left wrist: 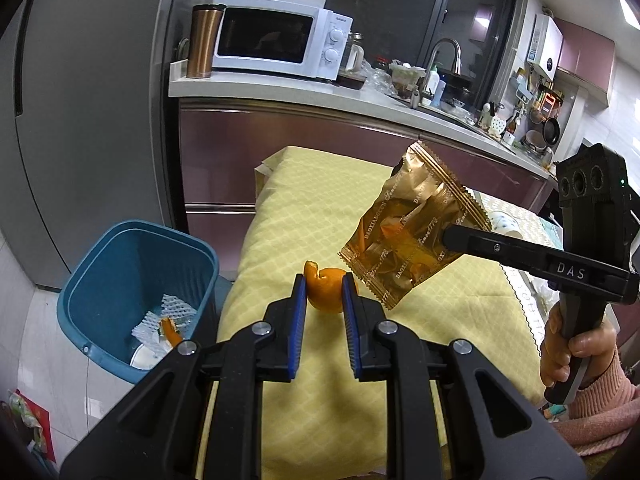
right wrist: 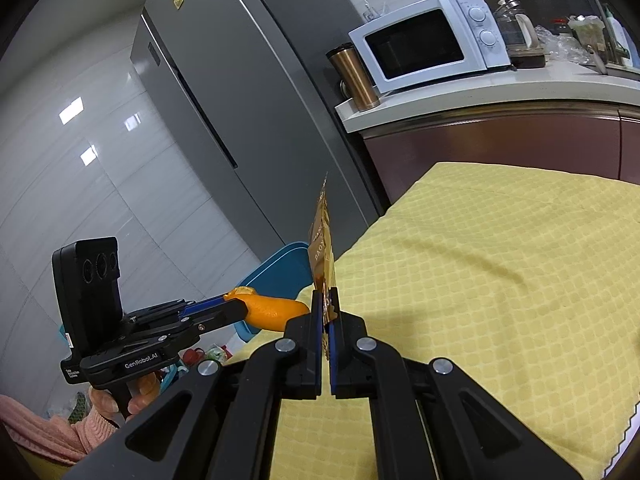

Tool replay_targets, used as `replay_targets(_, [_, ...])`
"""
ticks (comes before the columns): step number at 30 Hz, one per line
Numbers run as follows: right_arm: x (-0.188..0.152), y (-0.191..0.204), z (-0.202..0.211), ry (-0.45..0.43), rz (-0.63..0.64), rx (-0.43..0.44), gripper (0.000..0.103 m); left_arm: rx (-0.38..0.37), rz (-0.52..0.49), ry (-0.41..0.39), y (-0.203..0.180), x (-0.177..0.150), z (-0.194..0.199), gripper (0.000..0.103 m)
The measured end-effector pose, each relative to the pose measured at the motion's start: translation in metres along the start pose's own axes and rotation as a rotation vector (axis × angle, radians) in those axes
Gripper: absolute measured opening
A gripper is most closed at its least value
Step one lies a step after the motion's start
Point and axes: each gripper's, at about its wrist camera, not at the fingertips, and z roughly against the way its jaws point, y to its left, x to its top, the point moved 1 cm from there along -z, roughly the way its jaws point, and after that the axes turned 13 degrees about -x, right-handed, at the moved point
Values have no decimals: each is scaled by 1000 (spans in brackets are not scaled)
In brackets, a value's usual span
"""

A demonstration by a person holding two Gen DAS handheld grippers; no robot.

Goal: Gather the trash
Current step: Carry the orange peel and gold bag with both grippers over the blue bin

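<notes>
Left gripper (left wrist: 325,289): fingers pinching the orange peel (left wrist: 329,289), held above the yellow-clothed worktop (left wrist: 304,216).
Right gripper (right wrist: 328,312): fingers pressed on the gold wrapper (left wrist: 412,226), raised over the worktop.
Blue bin (left wrist: 132,256): beside the worktop, holding foam netting and peel.

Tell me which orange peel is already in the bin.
The curled strip lying on the white foam net inside the blue bin. The other, rounder peel is clamped in the left gripper above the yellow cloth.
</notes>
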Motion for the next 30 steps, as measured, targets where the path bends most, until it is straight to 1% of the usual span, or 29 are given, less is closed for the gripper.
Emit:
replay_targets(11, [6,18,-16,18,17,36,2,28,21,-23,13,1,17,18])
replay_targets(30, [27,47,-53,60,43,113,2,100,56,-62,43,3,39,18])
